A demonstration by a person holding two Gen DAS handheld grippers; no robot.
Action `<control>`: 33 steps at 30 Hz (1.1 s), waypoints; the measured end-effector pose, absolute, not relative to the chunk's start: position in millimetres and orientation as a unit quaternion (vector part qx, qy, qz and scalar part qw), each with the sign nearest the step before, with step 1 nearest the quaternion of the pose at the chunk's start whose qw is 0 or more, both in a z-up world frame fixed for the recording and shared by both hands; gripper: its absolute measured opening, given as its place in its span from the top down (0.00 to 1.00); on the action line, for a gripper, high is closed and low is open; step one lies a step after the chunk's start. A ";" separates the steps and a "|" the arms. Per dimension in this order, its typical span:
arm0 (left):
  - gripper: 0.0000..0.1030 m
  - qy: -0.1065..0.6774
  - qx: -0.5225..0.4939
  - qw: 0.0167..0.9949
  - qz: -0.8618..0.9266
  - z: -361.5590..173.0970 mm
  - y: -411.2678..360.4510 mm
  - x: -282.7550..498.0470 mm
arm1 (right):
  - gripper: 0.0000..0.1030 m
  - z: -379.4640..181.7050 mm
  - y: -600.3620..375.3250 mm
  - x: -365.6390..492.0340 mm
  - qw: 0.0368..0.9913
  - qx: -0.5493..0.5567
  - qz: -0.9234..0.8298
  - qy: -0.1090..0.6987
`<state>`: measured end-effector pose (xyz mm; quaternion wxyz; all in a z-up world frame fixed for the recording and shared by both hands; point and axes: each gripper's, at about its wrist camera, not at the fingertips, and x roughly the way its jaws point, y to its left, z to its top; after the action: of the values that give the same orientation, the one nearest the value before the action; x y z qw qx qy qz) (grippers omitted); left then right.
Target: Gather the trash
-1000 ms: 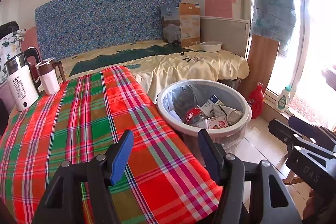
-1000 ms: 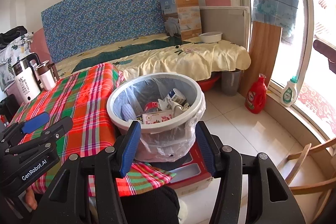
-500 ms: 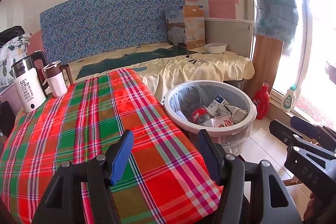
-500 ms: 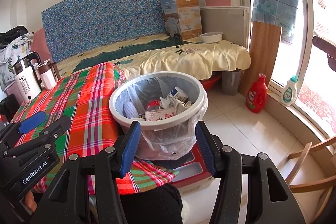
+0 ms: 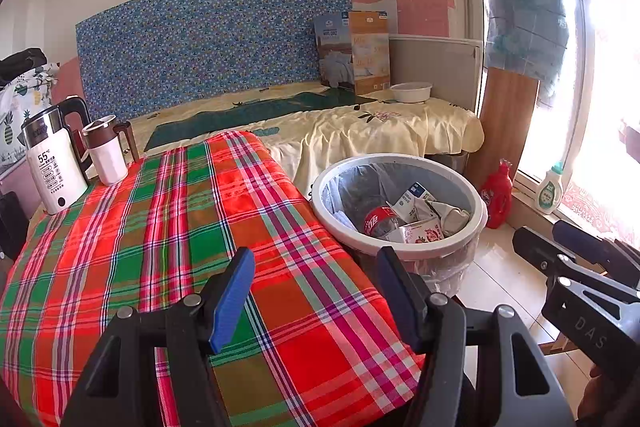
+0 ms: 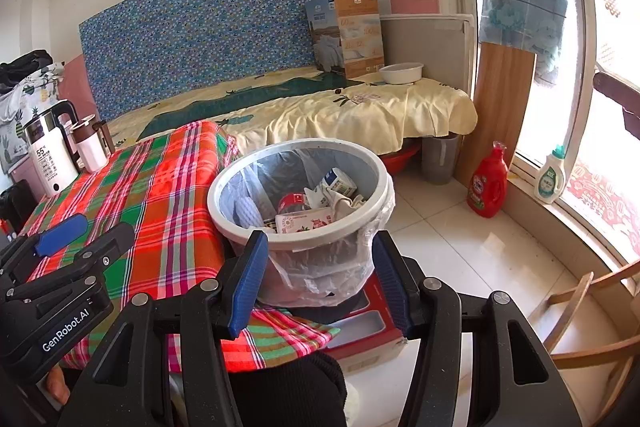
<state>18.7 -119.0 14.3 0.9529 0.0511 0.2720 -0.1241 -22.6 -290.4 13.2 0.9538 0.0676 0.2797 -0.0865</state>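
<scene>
A white bin [image 5: 400, 159] lined with a clear bag stands right of the plaid-covered table [image 5: 160, 227]. It holds a red-labelled bottle [image 5: 378, 221], a milk carton [image 5: 414, 201], a strawberry-print carton [image 5: 424, 233] and crumpled paper. My left gripper [image 5: 316, 291] hovers open over the cloth's near right corner, with nothing between its fingers. In the right wrist view the bin [image 6: 300, 147] sits just beyond my right gripper [image 6: 320, 267], which is open and holds nothing. Each gripper also shows at the edge of the other's view, the right gripper [image 5: 580, 267] and the left gripper [image 6: 60, 247].
A white kettle [image 5: 52, 163] and a mug [image 5: 106, 155] stand at the table's far left. A bed [image 5: 360, 131] lies behind. The bin rests on a red box [image 6: 360, 331]. A red detergent bottle [image 6: 488, 187], a white bottle [image 6: 552, 179] and a wooden chair [image 6: 580, 327] are on the right.
</scene>
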 end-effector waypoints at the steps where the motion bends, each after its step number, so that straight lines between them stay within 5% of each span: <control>1: 0.39 0.271 0.051 0.953 -0.124 14.6 -118.7 18.6 | 0.47 13.2 -290.1 -22.5 0.954 0.067 -0.086 0.280; 33: 0.39 0.271 0.048 0.953 -0.123 15.1 -117.2 18.0 | 0.47 13.4 -287.7 -22.6 0.955 0.069 -0.079 0.279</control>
<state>18.0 -117.2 15.1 0.9535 0.0477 0.2712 -0.1226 -22.6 -287.7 13.4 0.9546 0.0689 0.2790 -0.0789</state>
